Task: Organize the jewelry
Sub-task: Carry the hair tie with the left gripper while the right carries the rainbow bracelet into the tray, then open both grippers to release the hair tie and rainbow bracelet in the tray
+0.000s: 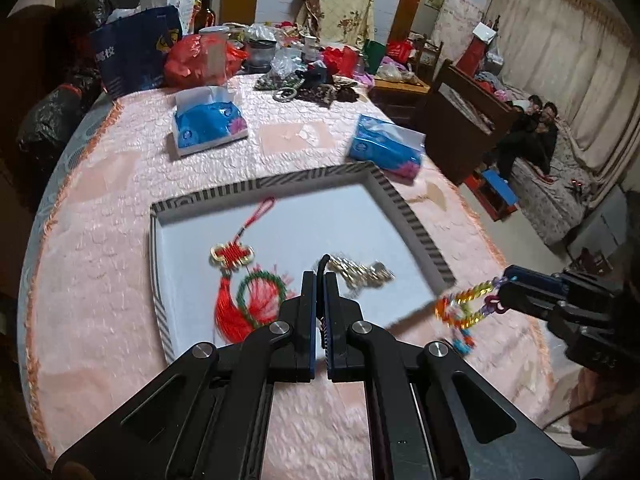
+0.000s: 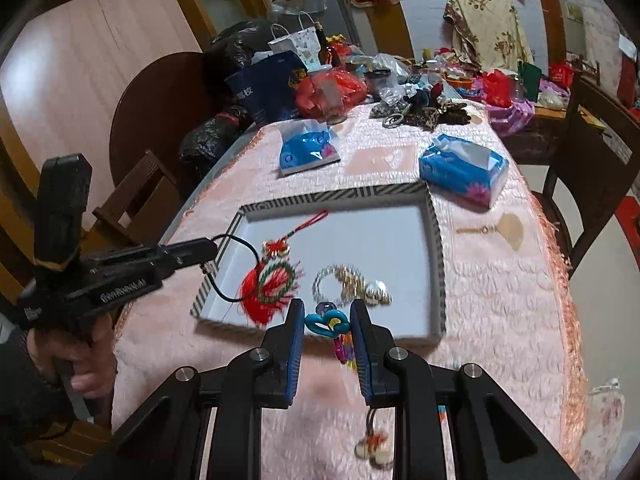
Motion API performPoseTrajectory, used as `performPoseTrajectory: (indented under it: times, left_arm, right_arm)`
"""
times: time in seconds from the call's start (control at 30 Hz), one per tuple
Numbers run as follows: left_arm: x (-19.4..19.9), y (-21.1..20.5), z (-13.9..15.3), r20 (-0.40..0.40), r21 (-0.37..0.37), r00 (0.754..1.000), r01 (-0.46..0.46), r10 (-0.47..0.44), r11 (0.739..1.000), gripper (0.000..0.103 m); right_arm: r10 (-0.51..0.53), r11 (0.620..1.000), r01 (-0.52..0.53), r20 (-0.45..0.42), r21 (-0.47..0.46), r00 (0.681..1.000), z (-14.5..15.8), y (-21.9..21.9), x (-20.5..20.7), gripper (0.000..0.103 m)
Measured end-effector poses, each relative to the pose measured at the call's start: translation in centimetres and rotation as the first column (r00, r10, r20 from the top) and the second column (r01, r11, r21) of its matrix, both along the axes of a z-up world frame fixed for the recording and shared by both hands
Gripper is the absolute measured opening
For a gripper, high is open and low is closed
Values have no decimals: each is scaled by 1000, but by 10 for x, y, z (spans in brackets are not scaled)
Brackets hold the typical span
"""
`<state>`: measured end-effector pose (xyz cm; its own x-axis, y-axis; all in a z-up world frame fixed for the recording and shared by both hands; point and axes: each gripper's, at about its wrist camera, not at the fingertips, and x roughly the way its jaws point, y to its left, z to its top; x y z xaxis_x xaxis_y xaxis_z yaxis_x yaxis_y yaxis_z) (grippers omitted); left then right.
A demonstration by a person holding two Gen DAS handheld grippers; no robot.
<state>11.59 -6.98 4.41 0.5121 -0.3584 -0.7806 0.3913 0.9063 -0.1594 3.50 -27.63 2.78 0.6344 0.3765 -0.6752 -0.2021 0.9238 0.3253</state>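
Right tool (image 2: 326, 322) is gripping the chain (image 2: 329, 321); tray (image 2: 437, 240) is lying at 12 o'clock, chain dangling down. Left tool (image 1: 320, 280) is pinching a black cord (image 1: 322, 262).

Tabletop (image 2: 500, 280): pink quilted cloth, soft sheen. Tray (image 2: 438, 240): smooth matt white floor, striped paper-like rim. Tassel (image 2: 256, 292): red silky thread. Chain (image 2: 328, 322): glossy coloured plastic links. Tissue packs (image 1: 208, 124): shiny plastic film.
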Motion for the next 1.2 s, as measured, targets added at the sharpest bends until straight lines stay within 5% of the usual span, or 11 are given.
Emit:
performPoseTrajectory:
  times: [0.6,0.9,1.03,1.13,1.2]
  left_arm:
    - [61,1,-84,-144,59,984,-100,107,993,1]
    - [74,7,-101,-163,90,978,-116,129,989,2]
    - [76,6,-104,-170,104,978,-108,125,989,11]
    - [76,9,-104,-171,100,976,-121,136,988,32]
    - [74,11,-101,-162,100,975,-134,149,986,36]
  right_arm:
    - [16,998,-6,-153,70,988,-57,16,97,22]
    - [-15,997,34,-244,72,970,-91,8,123,22]
    - [-26,996,47,-257,76,966,-97,6,127,23]
    - [-26,995,48,-245,82,969,-93,4,124,38]
    - [-39,995,58,-222,80,974,-87,1,120,41]
